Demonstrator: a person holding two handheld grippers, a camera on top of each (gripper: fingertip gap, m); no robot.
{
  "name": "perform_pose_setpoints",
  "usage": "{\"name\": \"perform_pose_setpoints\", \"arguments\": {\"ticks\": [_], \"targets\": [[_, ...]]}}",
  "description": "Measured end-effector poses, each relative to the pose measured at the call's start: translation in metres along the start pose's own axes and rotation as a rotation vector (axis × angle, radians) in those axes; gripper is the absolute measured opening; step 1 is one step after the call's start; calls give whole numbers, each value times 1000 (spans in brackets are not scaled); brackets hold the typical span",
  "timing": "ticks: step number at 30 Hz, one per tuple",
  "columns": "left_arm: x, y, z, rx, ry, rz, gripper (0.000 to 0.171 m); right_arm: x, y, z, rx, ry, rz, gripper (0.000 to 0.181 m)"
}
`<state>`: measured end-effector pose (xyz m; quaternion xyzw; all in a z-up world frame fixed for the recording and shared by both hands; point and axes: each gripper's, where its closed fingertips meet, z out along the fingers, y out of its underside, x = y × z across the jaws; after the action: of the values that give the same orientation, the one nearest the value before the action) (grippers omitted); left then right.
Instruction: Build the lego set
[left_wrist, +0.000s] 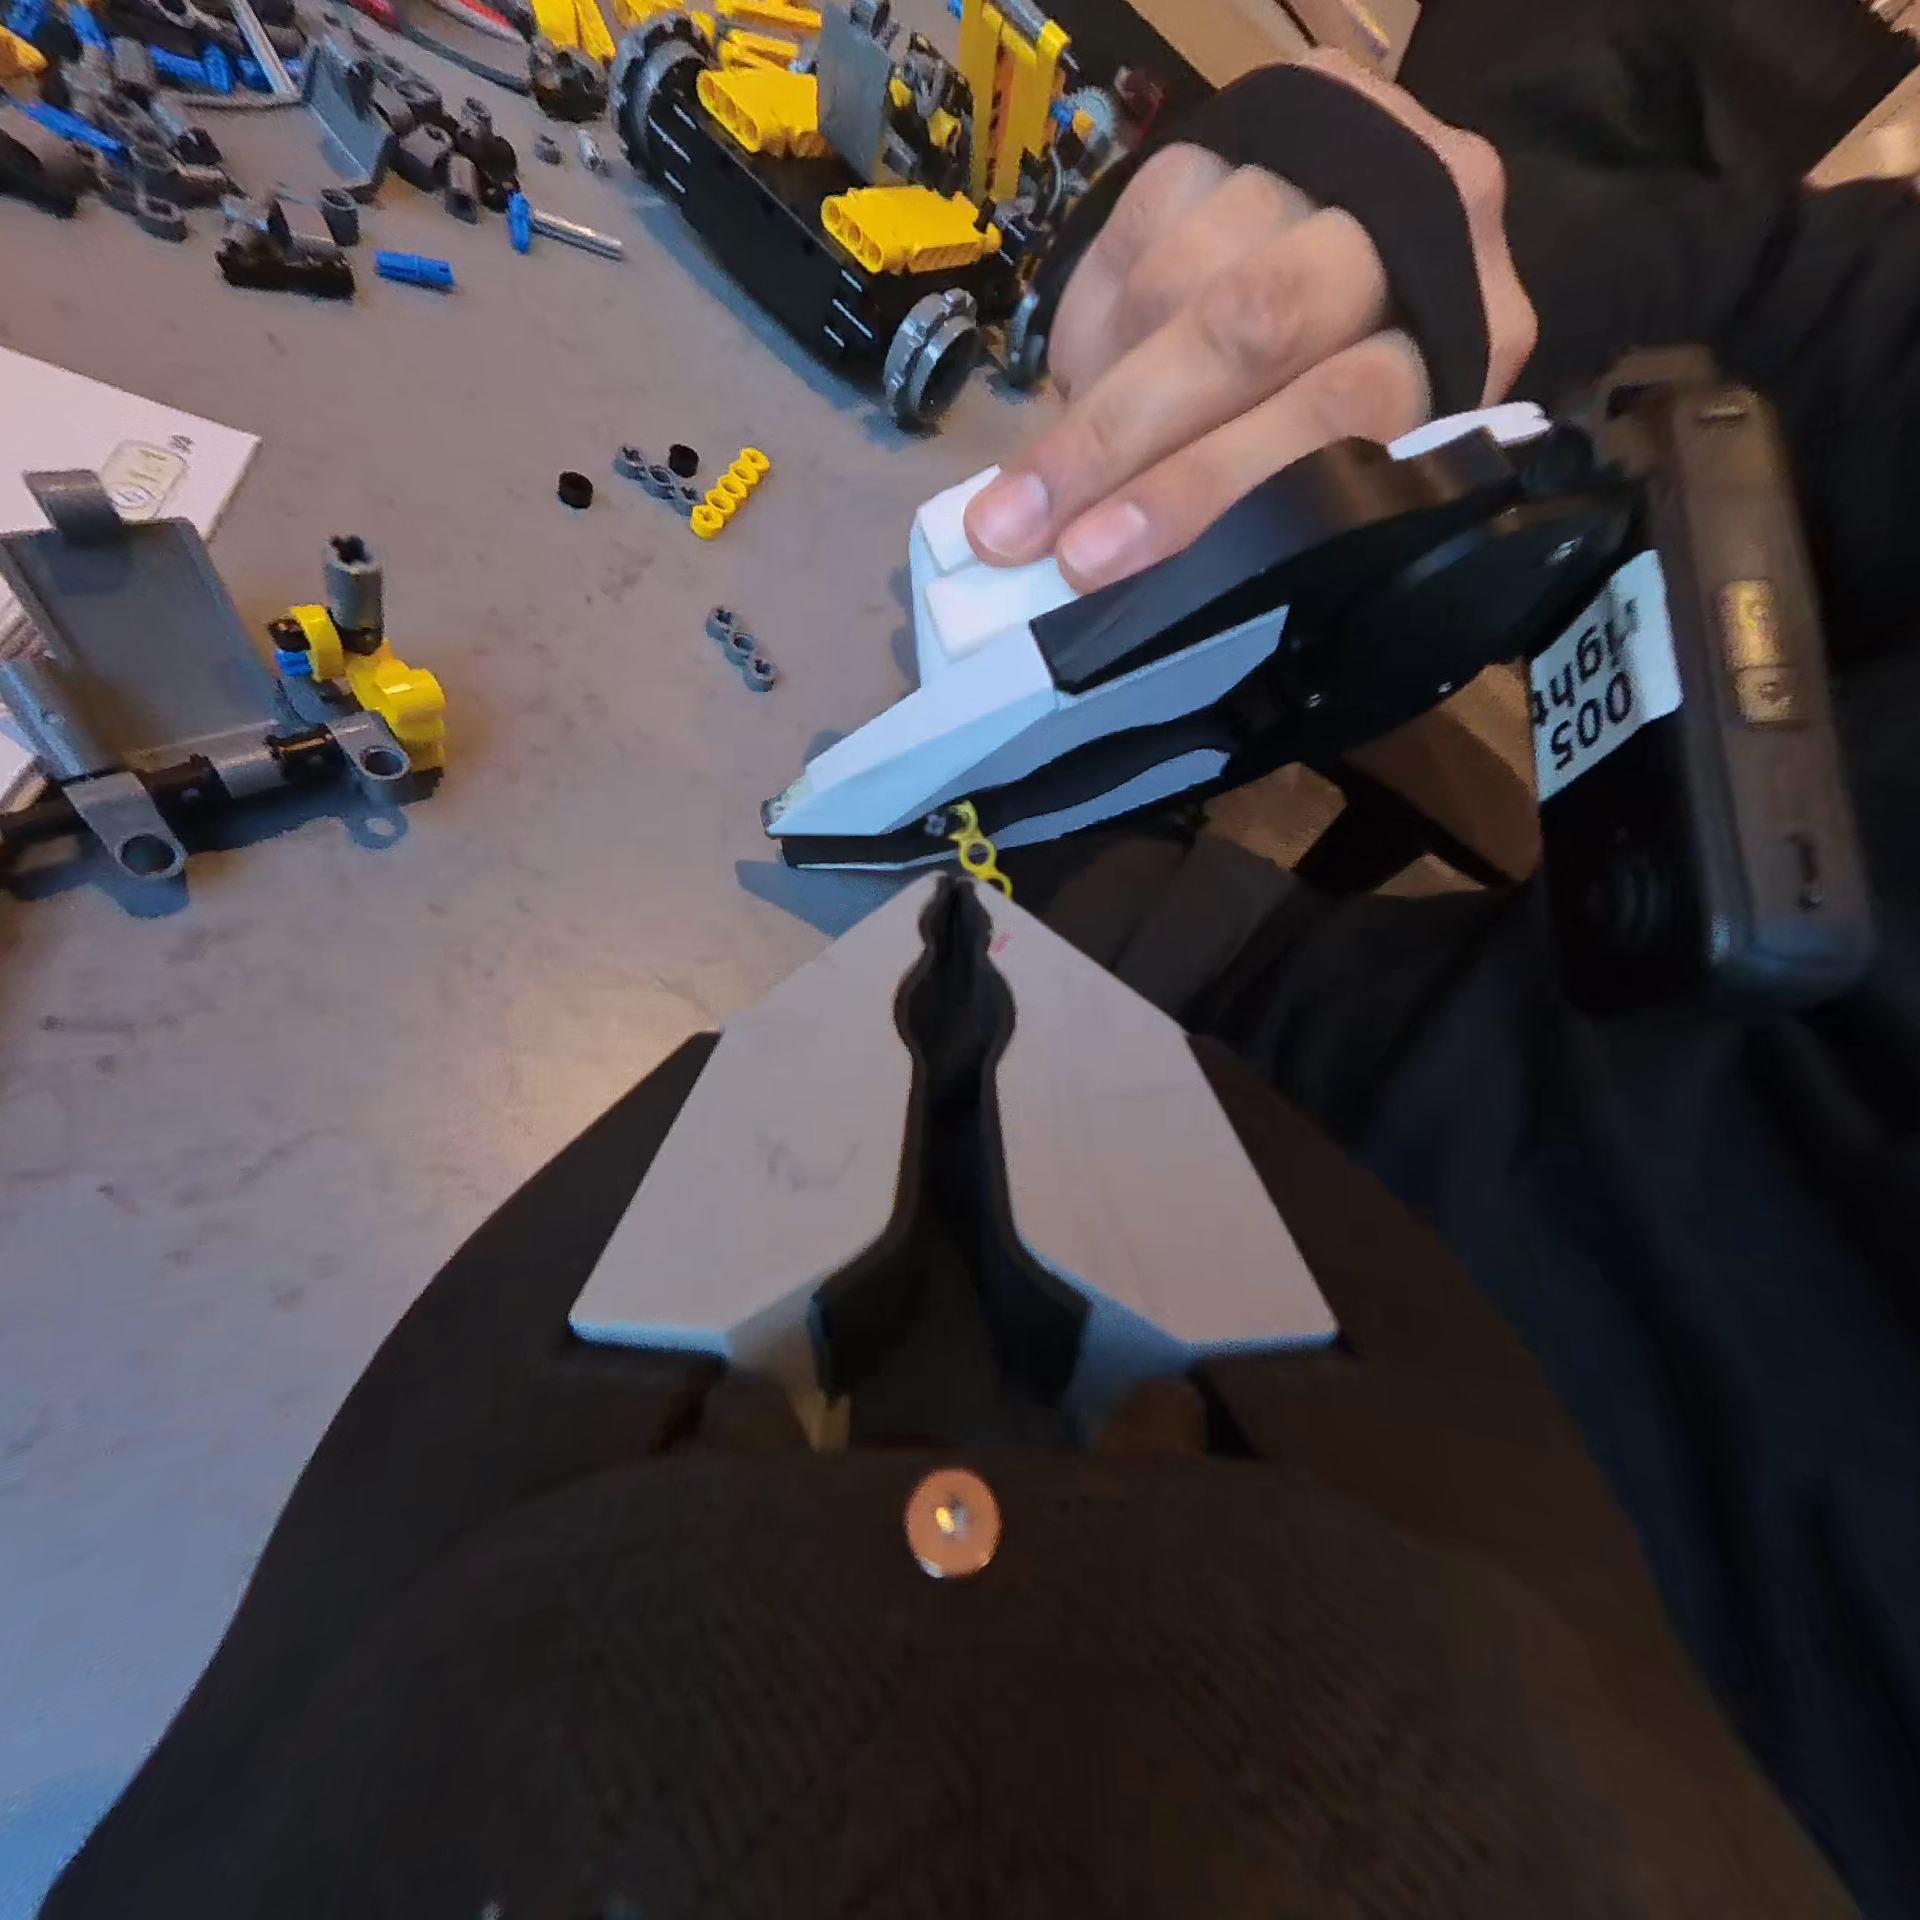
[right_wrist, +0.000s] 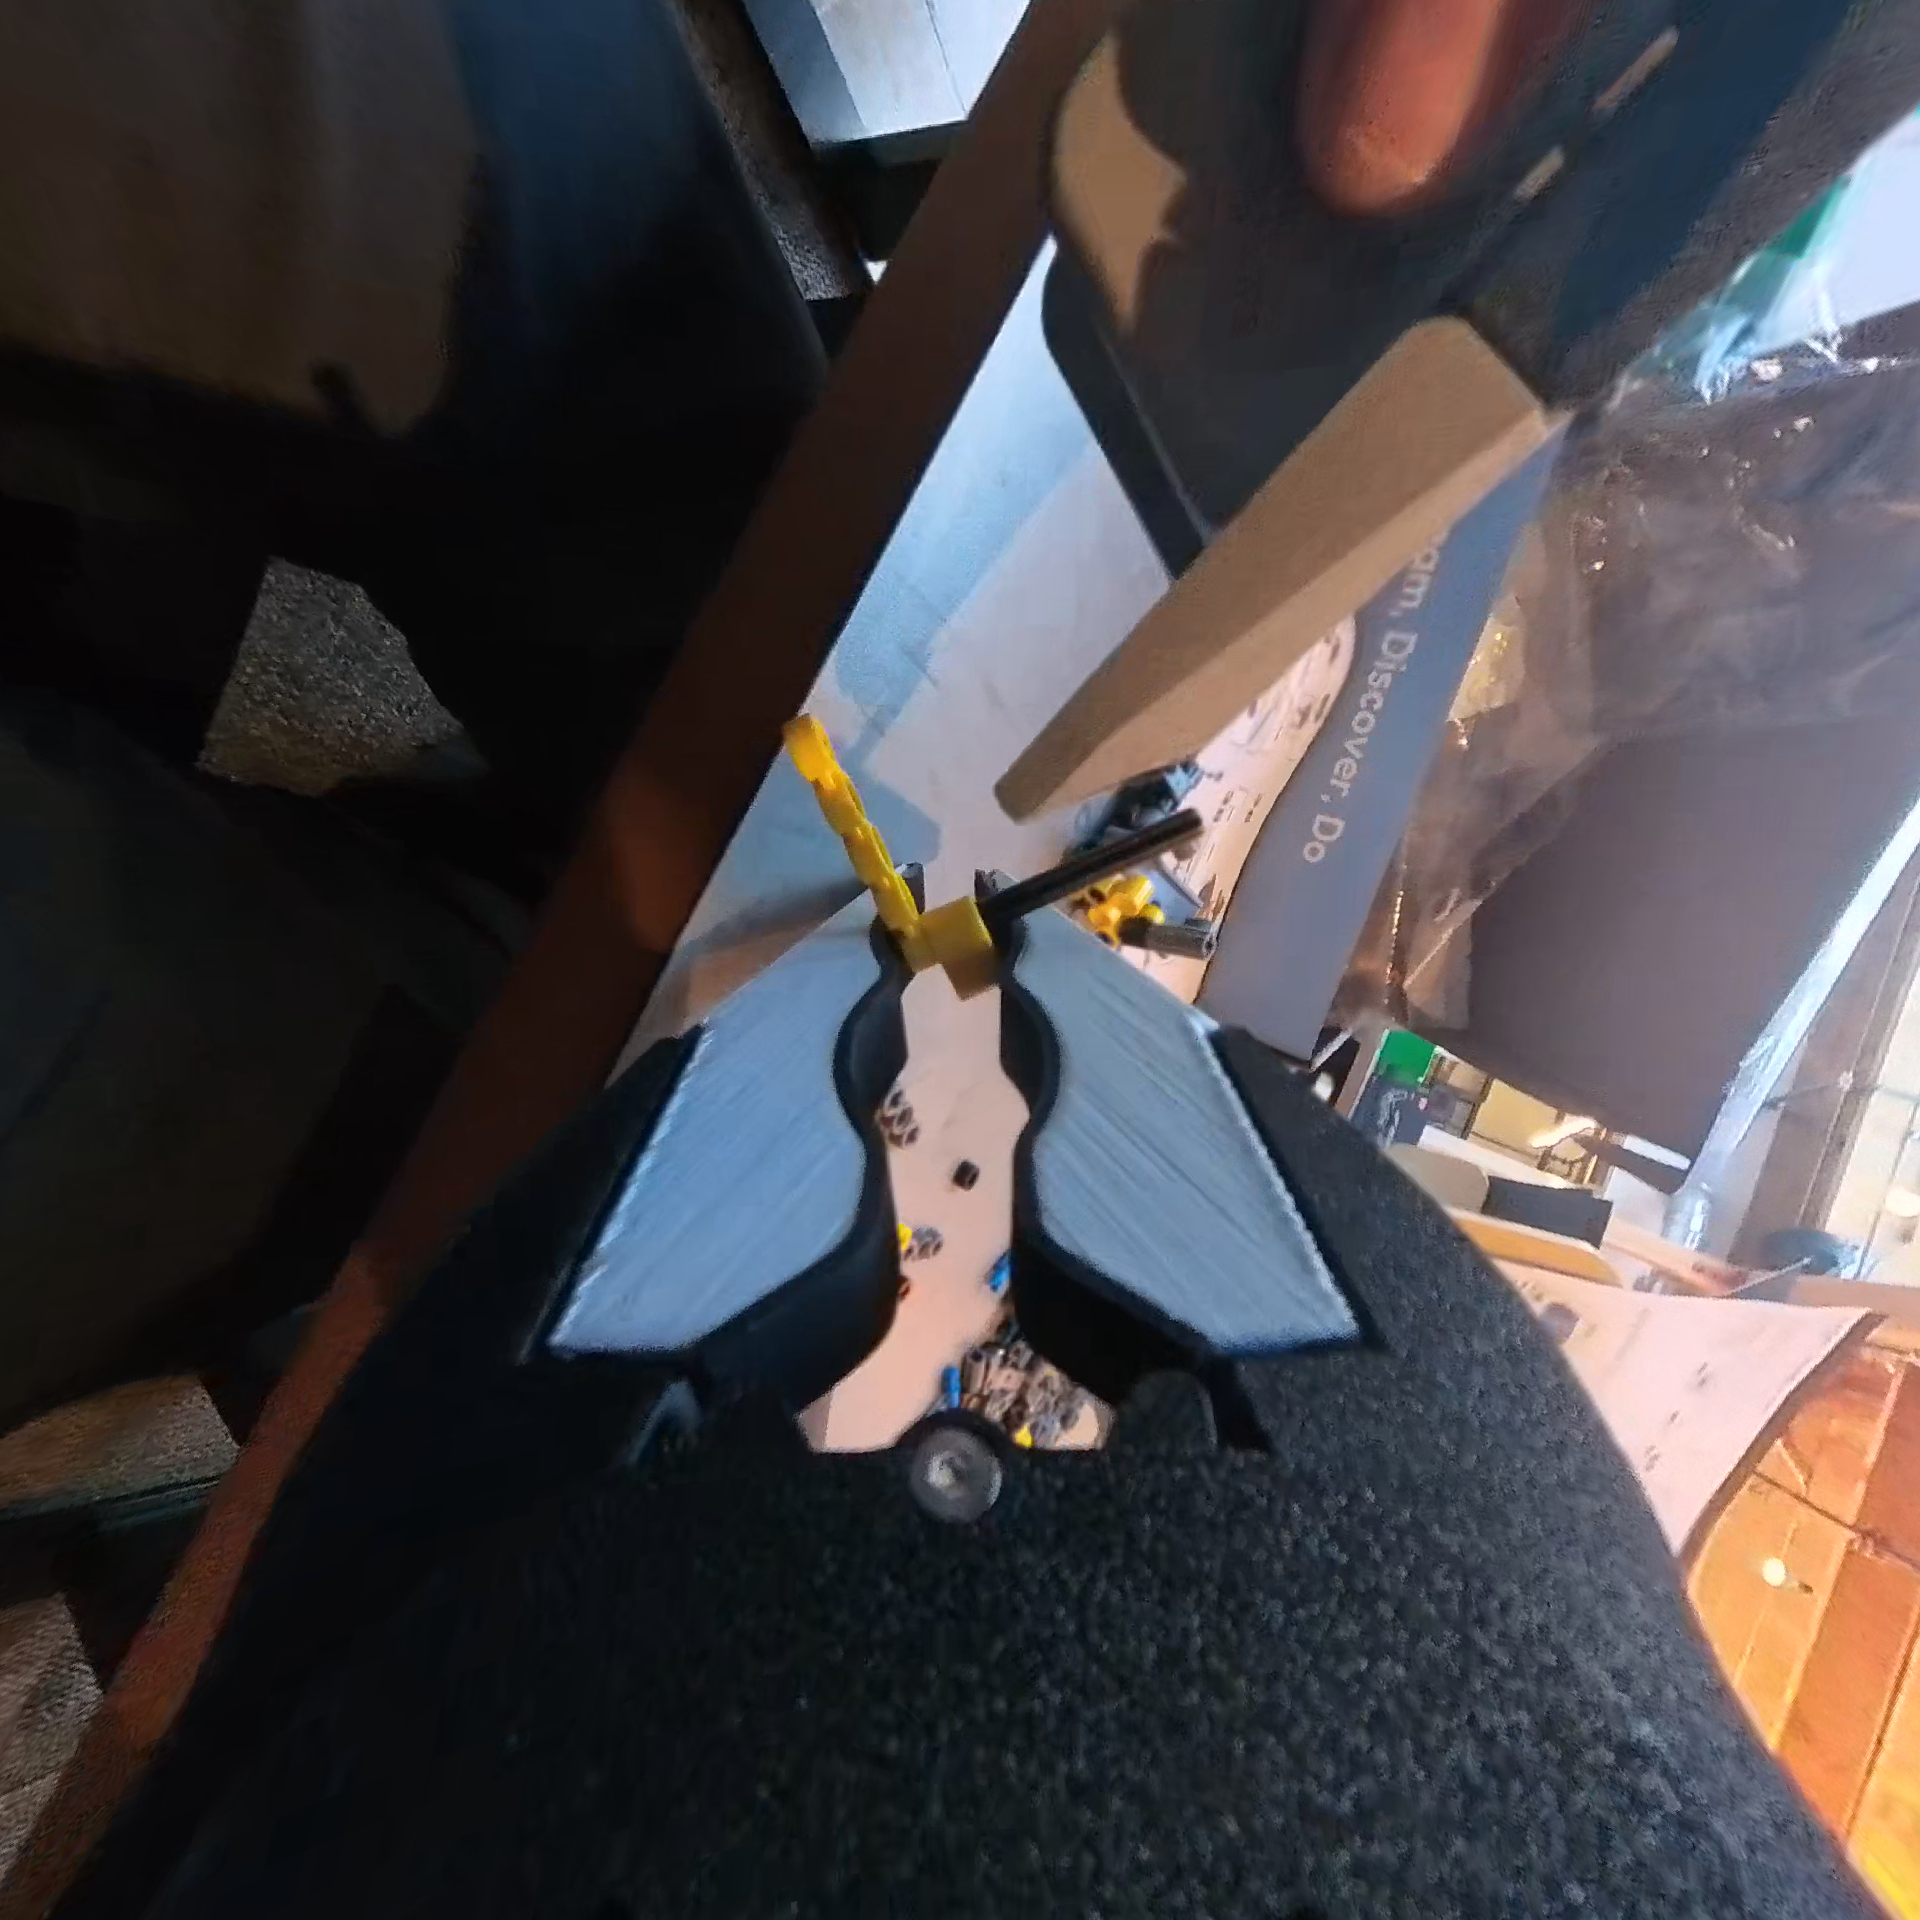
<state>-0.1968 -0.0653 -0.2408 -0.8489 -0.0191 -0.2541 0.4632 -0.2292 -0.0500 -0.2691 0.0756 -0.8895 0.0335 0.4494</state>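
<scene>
My right gripper (right_wrist: 945, 925) is shut on a small yellow connector block (right_wrist: 961, 940). A thin yellow holed beam (right_wrist: 836, 810) sticks up from the block and a black axle (right_wrist: 1101, 862) sticks out of it. In the left wrist view a hand holds the right gripper (left_wrist: 831, 831) just above the grey table (left_wrist: 468, 1039), with the yellow beam (left_wrist: 979, 852) showing at its jaws. My left gripper (left_wrist: 954, 885) is shut, and its tips are right at the lower end of that beam. I see nothing between its fingers. One beige left finger (right_wrist: 1278, 582) shows in the right wrist view, above the axle.
A yellow and black wheeled model (left_wrist: 831, 208) stands at the back. A grey and yellow sub-assembly (left_wrist: 208, 707) lies at the left on a white booklet (left_wrist: 104, 436). Loose small parts (left_wrist: 717, 488) lie mid-table, with a pile (left_wrist: 156, 104) at the back left. A clear plastic bag (right_wrist: 1714, 499) lies at the right. Left tips to right tips: about 4 cm.
</scene>
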Motion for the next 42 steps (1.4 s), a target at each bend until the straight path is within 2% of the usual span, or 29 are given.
{"name": "perform_pose_setpoints", "arguments": {"ticks": [4, 6, 7, 12, 15, 17, 23, 26, 30, 32, 35, 39, 42], "targets": [[3, 2, 1, 14, 37, -24, 1, 2, -4, 3, 23, 9, -100, 10], [-3, 2, -4, 17, 22, -53, 17, 3, -6, 4, 32, 20, -161, 10], [-6, 0, -9, 29, 7, -52, 19, 4, -7, 5, 35, 24, -181, 10], [-13, -2, -22, -41, -140, 103, 30, 7, -10, 9, 64, 20, -270, 10], [-14, -1, -17, -86, -203, 200, 23, 10, -13, 14, 72, 17, -308, 10], [-16, 1, -16, -98, -233, 251, 6, 12, -15, 16, 77, 14, -328, 10], [-11, 2, -14, -30, -210, 210, 3, 13, -16, 17, 103, 5, -354, 10], [-18, 0, -16, 33, -248, 152, 3, 18, -13, 23, 100, 11, -318, 12], [-30, -2, -25, 159, -285, 7, 3, 32, 4, 31, 31, 32, -209, 22], [-40, -4, -36, 236, -332, -60, 3, 42, 16, 30, -12, 69, -125, 22], [-52, -7, -55, 387, -403, -161, 3, 58, 41, 20, -79, 122, 121, 18], [-59, -3, -69, 512, -479, -228, 3, 54, 40, 1, 19, 61, 576, 18], [-58, -8, -79, 597, -494, -247, 3, 43, 17, -11, 192, -36, 854, 21]]}}
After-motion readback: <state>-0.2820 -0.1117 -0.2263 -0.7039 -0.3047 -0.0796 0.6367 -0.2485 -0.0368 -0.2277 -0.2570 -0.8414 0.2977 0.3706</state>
